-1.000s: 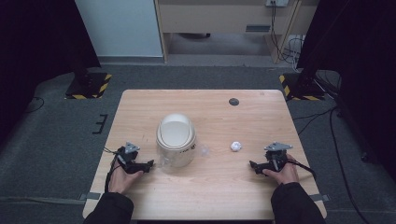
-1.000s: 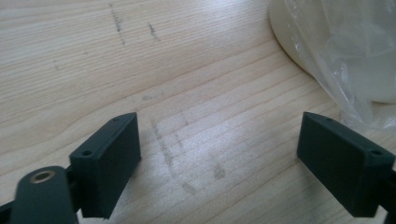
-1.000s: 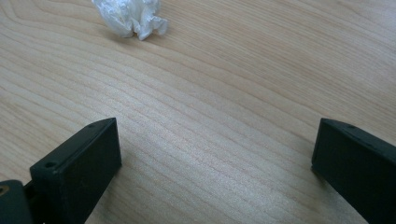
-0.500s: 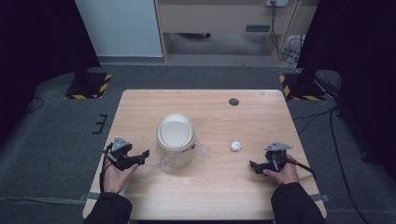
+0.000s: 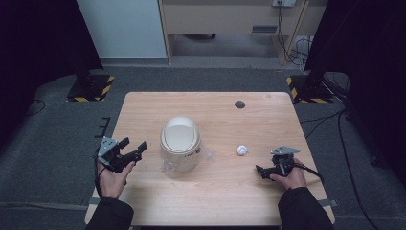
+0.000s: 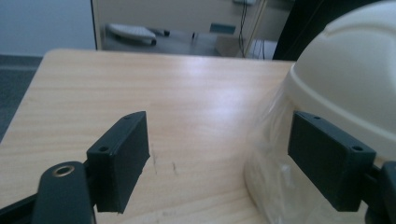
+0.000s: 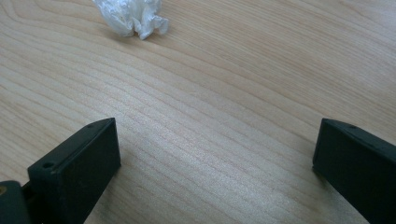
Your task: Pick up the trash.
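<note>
Wooden and pale, the counter (image 5: 215, 191) carries one cream bin with a domed swing lid (image 5: 180, 143), one crumpled ball of white paper (image 5: 241, 150) and one small dark round disc (image 5: 240, 104) near its far edge. We count two tools, one in each of our hands.

Our left tool (image 5: 136, 148) hangs above the counter's left edge, just beside the bin and pointing toward it. Its jaws stand wide, though they have just been closing a little, and nothing sits between them. In the left gripper view the left tool (image 6: 219, 158) looks along the counter, with the bin with a domed swing lid (image 6: 355, 88) close on the right; its lower wall shows behind the right-hand jaw, and a clear plastic liner (image 6: 266, 154) bulges out below the lid's rim. We cannot tell whether that jaw touches the liner.

Our right tool (image 5: 259, 170) rests low on the counter at the right side, well apart from the bin. In the right gripper view the right tool (image 7: 215, 154) has its jaws spread wide over bare wood, holding nothing, and the crumpled ball of white paper (image 7: 130, 16) lies ahead of them, apart from both jaws.
</note>
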Motion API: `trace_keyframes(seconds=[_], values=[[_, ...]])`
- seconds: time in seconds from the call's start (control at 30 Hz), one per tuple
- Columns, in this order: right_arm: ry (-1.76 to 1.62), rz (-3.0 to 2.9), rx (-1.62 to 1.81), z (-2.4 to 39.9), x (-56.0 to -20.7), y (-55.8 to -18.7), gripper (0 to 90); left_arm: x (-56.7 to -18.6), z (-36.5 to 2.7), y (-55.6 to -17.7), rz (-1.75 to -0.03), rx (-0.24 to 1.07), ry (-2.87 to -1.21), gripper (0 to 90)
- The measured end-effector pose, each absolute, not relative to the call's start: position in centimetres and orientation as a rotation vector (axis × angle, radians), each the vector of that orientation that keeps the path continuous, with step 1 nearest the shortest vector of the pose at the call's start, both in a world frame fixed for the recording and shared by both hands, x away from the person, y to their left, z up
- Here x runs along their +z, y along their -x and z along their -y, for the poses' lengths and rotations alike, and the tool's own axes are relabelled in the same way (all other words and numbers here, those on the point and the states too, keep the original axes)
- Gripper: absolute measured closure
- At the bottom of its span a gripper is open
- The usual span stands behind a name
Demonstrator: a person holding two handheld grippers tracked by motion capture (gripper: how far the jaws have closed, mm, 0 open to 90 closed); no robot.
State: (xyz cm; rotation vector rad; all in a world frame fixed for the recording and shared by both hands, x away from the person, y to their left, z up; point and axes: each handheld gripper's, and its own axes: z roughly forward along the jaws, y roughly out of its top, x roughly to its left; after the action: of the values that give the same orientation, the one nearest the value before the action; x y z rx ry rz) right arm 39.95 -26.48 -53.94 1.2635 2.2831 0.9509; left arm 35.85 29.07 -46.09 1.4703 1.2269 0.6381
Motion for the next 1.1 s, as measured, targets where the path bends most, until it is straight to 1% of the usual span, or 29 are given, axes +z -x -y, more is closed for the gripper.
trace_keyframes(seconds=[0.17, 0.43, 0.83, 1.1], values=[[-1.263, -2.284, 0.951, 26.5, -53.9, -40.0, 0.8, -45.1, -28.9, -35.4, -1.188, 0.652, -1.391, 21.0], [-1.263, -2.285, 0.951, 26.5, -53.9, -40.0, 0.8, -44.0, -28.4, -35.0, -1.15, 0.653, -1.362, 21.2], [-1.263, -2.285, 0.951, 26.5, -53.9, -40.0, 0.8, -42.5, -25.9, -34.7, -1.069, 0.629, -1.41, 21.4], [-1.263, -2.285, 0.951, 26.5, -53.9, -40.0, 0.7, -42.4, -24.3, -34.9, -1.046, 0.605, -1.461, 20.8]])
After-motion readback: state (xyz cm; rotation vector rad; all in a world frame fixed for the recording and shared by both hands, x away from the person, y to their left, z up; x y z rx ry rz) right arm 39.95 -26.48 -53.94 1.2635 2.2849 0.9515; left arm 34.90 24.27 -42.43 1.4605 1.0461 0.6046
